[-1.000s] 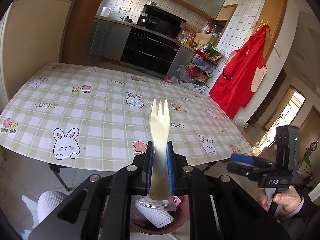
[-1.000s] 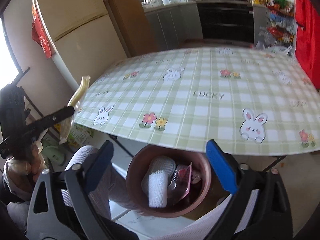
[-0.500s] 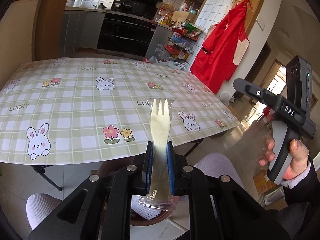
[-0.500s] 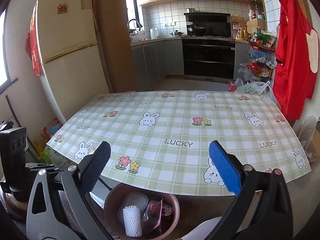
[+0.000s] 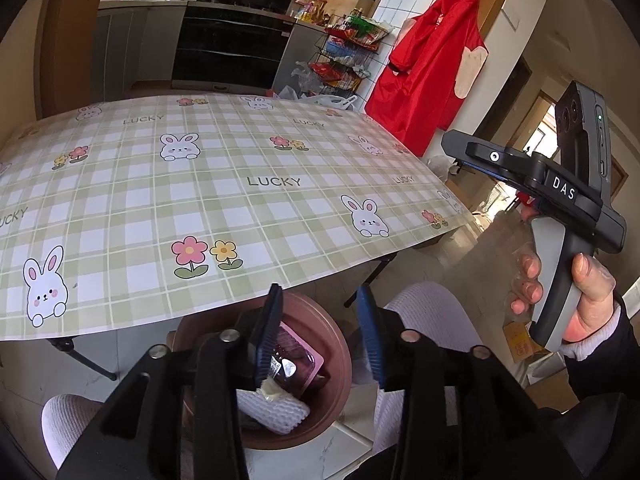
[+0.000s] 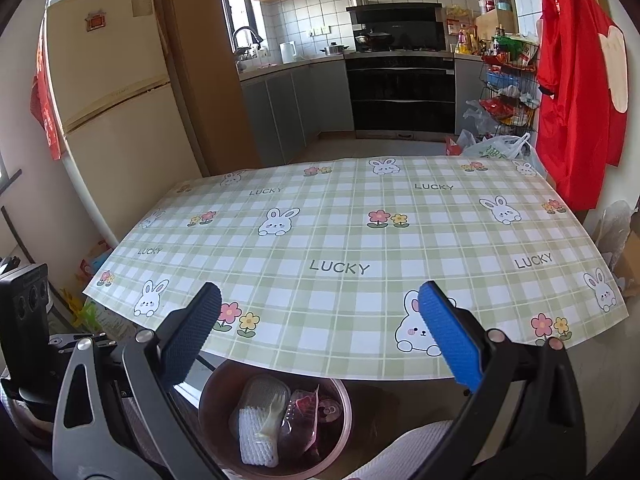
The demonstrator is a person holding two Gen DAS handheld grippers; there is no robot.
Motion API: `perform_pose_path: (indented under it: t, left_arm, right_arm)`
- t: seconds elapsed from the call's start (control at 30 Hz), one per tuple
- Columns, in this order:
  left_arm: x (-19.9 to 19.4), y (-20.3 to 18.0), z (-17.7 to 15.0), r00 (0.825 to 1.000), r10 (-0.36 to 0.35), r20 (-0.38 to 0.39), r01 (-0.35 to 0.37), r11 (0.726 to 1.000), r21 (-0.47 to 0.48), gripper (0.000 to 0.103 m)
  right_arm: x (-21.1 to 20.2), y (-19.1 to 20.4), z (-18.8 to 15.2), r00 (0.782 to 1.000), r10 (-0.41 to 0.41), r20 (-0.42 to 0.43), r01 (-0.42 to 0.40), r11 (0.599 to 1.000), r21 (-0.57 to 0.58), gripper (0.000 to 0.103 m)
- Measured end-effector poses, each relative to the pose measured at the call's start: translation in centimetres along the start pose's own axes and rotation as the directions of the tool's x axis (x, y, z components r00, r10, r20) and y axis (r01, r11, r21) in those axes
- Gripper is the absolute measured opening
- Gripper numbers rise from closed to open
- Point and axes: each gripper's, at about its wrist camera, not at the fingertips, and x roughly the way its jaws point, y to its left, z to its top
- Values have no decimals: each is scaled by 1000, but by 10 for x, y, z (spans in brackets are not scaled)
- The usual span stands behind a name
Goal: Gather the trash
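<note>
A red apron (image 6: 576, 92) hangs beside the checked tablecloth (image 6: 352, 240); fridge (image 6: 116, 112) opposite.

My left gripper (image 5: 320, 332) points forward and downward, its jaws parted with nothing between the pads. My right gripper (image 6: 320, 332) is level, jaws spread wide, the blue pad (image 6: 448, 334) at 3 o'clock of the dark one. In the left wrist view my right hand (image 5: 568, 292) sits at 3 o'clock, wrapped around the grey handle with fingers (image 5: 528, 276) curled and thumb up.
</note>
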Motion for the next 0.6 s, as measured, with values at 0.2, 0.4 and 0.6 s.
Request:
perform_pose_path:
  t: [0.2,0.4,0.6]
  left_arm:
    - [-11,10,3,999,35,38,-33,999,-44,71]
    - [-35,11,18,983,134,128,-133,991,-17,91]
    - [-82,-5,61,925,235,298,-275,956,101,97]
  right_arm:
    - [-2,7,2,1000,-7,2,7,1000,-19,97]
    - [-13,13,15,999,-28,20,29,999,-45,97]
    - [-40,28,45,992,-98,76,107,985,-136,97]
